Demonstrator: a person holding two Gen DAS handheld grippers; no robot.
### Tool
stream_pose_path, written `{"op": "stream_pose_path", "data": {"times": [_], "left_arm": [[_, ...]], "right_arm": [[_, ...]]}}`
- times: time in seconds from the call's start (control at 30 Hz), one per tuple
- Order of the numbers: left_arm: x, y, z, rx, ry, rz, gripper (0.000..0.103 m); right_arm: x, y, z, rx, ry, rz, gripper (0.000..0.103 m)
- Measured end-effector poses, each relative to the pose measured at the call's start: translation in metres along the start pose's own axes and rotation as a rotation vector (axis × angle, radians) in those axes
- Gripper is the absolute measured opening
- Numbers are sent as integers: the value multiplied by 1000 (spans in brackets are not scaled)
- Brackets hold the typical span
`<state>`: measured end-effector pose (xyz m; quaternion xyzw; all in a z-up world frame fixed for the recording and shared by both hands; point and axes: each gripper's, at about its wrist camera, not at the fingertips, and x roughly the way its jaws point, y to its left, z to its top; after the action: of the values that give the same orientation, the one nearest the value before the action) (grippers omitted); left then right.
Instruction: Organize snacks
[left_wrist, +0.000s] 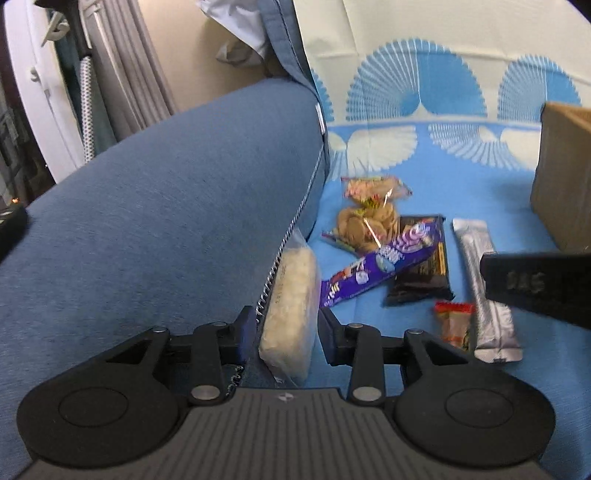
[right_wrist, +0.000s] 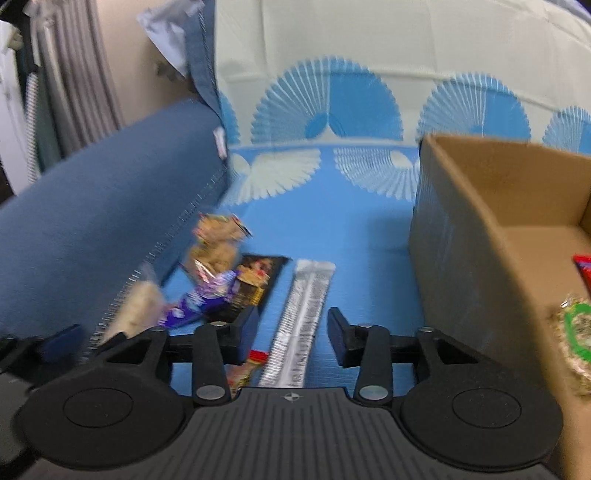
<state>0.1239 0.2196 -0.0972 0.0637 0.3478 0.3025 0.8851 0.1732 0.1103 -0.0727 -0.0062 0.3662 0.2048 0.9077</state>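
Both tools gape, left tool (left_wrist: 286, 328) astride a white packet (left_wrist: 291, 314), right tool (right_wrist: 293, 332) over a silver bar (right_wrist: 303, 314); labels unreadable

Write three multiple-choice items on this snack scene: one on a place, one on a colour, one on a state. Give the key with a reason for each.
1. Where does the pale wrapped cake lie?
A. inside the cardboard box
B. against the blue cushion's seam
C. on top of the silver bar

2. What colour is the long wrapper lying across the dark packet?
A. purple
B. green
C. orange

3. How do the right gripper jaws stand?
A. clamped on the silver bar
C. apart, bar between them unpressed
B. shut on nothing

Key: 1 B, the cake sits along the blue cushion edge, between the left gripper jaws. 2 A, the wrapper is plainly purple. 3 C, gaps show on both sides of the silver bar, away from the cardboard box.
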Motion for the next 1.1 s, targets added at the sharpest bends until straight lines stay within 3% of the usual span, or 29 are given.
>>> {"op": "stream_pose_path", "data": {"times": [0.13, 0.23, 0.27, 0.37, 0.5, 0.6, 0.73, 0.87, 1.1], "left_arm": [[12, -9, -2, 42, 35, 14, 41], [22, -10, -4, 42, 71, 7, 39], [26, -9, -4, 35, 86, 4, 33], [29, -2, -5, -12, 101, -26, 30], [22, 7, -4, -70, 83, -89, 29], [12, 17, -3, -121, 55, -148, 29], [-3, 29, -2, -183, 45, -260, 29], [-26, 38, -6, -216, 57, -313, 29], [-58, 54, -20, -277, 94, -440, 29]], "right_arm": [[31, -2, -10, -13, 102, -39, 50], [32, 2, -12, -56, 84, -44, 53], [32, 3, -12, -63, 83, -37, 50], [30, 3, -12, -77, 80, -2, 26], [21, 3, -10, -91, 65, 17, 10], [8, 3, -6, -111, 36, 20, 3], [-10, 6, -3, -153, 32, 34, 2], [-38, 9, 2, -158, 47, 43, 2], [-123, 19, -8, -202, -10, 74, 0]]}}
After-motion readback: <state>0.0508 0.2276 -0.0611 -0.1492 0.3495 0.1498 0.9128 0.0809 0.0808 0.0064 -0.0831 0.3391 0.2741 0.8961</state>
